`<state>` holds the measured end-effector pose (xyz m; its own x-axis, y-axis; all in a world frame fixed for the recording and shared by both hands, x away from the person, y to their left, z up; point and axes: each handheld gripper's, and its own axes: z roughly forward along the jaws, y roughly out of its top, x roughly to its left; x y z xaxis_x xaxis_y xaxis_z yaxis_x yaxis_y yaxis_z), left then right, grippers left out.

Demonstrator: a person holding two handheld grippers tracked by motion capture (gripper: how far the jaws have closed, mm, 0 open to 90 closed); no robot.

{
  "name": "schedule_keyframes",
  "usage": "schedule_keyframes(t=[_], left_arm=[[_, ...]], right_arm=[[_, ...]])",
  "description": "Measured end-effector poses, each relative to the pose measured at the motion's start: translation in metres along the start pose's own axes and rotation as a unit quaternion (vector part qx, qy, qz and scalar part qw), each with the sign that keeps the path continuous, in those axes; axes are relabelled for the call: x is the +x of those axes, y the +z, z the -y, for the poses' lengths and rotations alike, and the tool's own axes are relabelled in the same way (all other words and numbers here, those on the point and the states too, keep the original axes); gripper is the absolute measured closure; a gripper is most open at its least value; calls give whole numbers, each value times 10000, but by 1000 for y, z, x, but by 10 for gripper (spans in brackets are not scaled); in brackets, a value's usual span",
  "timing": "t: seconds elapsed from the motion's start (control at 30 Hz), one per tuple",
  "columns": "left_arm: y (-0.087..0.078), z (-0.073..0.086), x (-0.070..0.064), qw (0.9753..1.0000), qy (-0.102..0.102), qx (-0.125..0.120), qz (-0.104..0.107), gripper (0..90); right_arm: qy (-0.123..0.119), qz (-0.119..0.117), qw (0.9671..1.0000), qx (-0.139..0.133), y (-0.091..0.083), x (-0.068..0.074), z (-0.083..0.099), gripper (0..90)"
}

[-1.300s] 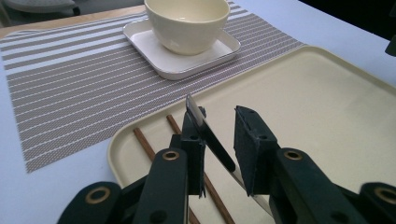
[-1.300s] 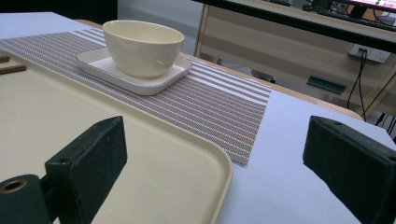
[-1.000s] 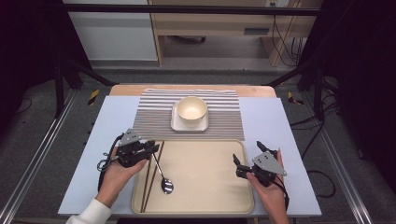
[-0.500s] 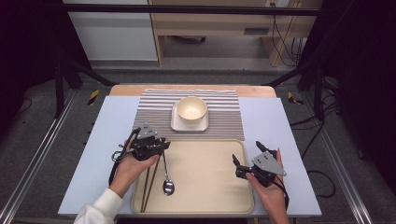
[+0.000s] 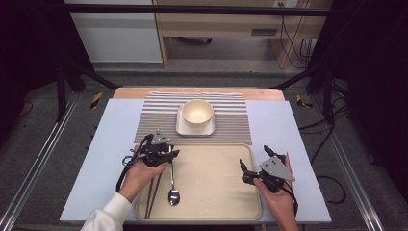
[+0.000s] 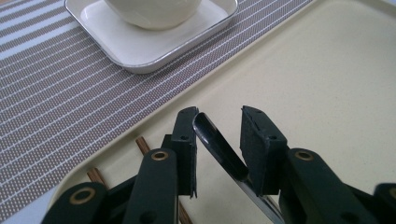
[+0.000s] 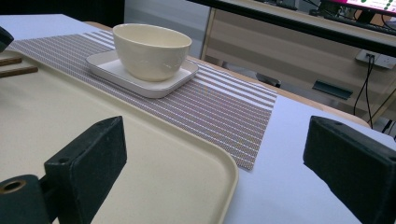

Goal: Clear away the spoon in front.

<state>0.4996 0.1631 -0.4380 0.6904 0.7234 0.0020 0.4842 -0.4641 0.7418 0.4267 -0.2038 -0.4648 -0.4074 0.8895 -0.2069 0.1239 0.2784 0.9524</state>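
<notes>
Steel spoon handle [image 6: 219, 147] between left gripper [image 6: 218, 135] fingers [image 6: 184, 140]

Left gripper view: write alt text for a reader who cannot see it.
The left gripper has its two black jaws on either side of the tip of a metal spoon handle, with a gap still showing, above a beige tray. Brown chopsticks lie beside it on the tray; beyond, a cream bowl stands on a square white plate on a striped placemat.
</notes>
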Motion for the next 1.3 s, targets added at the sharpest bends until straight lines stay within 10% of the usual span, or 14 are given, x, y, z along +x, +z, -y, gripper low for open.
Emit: schedule_keyframes(t=[0.4, 1.3], left_arm=[[7, 5, 2, 9998, -91, 104, -161, 535], [0, -5, -7, 9966, 12, -813, -132, 174]], right_arm=[[11, -25, 10000, 13, 0, 1, 0, 61], [17, -1, 9999, 137, 4, 0, 3, 56]])
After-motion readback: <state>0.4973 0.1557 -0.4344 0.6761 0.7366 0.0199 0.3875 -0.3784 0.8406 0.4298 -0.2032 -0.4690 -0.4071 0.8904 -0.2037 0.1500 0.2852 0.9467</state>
